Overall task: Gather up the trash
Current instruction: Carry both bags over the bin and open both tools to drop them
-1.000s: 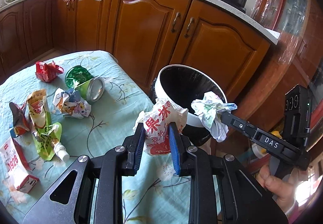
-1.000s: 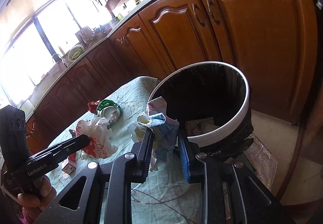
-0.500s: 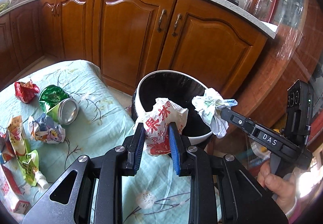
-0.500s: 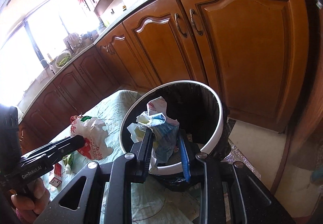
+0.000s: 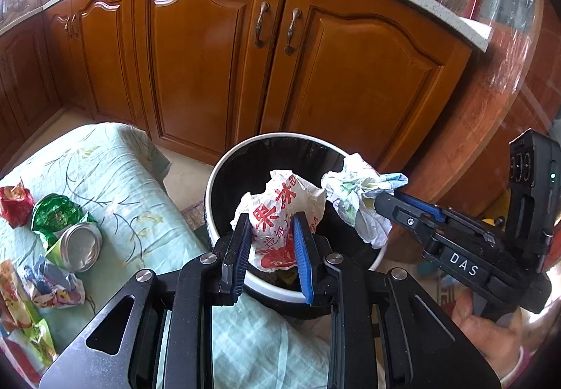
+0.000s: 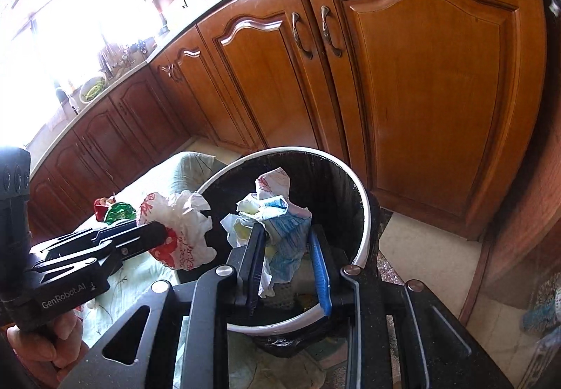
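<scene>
A white-rimmed trash bin (image 5: 224, 175) with a black liner stands on the floor beside the table; it also shows in the right wrist view (image 6: 363, 213). My left gripper (image 5: 271, 231) is shut on a crumpled white wrapper with red print (image 5: 277, 210) and holds it over the bin's mouth. My right gripper (image 6: 287, 241) is shut on a crumpled white and blue paper wad (image 6: 280, 224), also over the bin. The right gripper with its wad (image 5: 354, 192) shows at the bin's right rim in the left wrist view.
The table with a pale green floral cloth (image 5: 115, 171) carries a silver can (image 5: 79, 247), a green wrapper (image 5: 52, 212), a red wrapper (image 5: 14, 201) and more crumpled packets (image 5: 52, 287). Brown wooden cabinets (image 5: 210, 56) stand close behind the bin.
Both grippers have moved from above the table edge to over the bin's mouth, each still holding its piece of trash.
</scene>
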Tool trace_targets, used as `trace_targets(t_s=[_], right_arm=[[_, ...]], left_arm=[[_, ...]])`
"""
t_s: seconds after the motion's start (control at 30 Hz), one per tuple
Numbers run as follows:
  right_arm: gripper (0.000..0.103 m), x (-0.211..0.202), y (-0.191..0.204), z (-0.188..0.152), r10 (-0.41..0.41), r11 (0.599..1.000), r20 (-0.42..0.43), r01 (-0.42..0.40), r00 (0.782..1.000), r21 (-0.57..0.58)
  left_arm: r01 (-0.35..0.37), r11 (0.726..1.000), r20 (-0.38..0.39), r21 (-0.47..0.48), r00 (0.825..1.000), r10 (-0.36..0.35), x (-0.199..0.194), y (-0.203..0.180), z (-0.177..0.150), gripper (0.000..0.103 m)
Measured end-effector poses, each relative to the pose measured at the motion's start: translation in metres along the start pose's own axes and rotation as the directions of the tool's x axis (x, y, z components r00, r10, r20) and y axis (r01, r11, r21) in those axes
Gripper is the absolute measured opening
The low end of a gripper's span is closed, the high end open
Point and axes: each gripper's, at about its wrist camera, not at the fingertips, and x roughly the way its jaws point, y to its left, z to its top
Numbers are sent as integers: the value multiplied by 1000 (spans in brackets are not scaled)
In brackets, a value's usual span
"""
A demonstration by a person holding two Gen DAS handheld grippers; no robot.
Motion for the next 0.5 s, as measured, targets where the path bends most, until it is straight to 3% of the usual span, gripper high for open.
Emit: trace_targets(t_s=[0.17, 0.27, 0.4, 0.47, 0.5], right_arm=[[30, 13, -2, 6, -7, 1000, -31, 7, 1000, 1], [40, 12, -6, 7, 2, 1000, -27, -1, 1000, 18], [40, 4, -8, 6, 9, 999, 0, -9, 1000, 35], [44, -1, -9, 3, 17, 999, 10, -17, 1000, 47], [46, -2, -9, 2, 23, 998, 15, -24, 1000, 53]], left_arm=[[2, 1000, -50, 2, 999, -2, 21, -3, 3, 23], [6, 1000, -75, 2, 997, -6, 31, -5, 3, 27], [13, 1000, -84, -12, 996, -14, 34, -5, 3, 31], [18, 1000, -79, -22, 997, -19, 31, -3, 2, 37], [20, 999, -75, -28, 997, -23, 29, -2, 1, 46]])
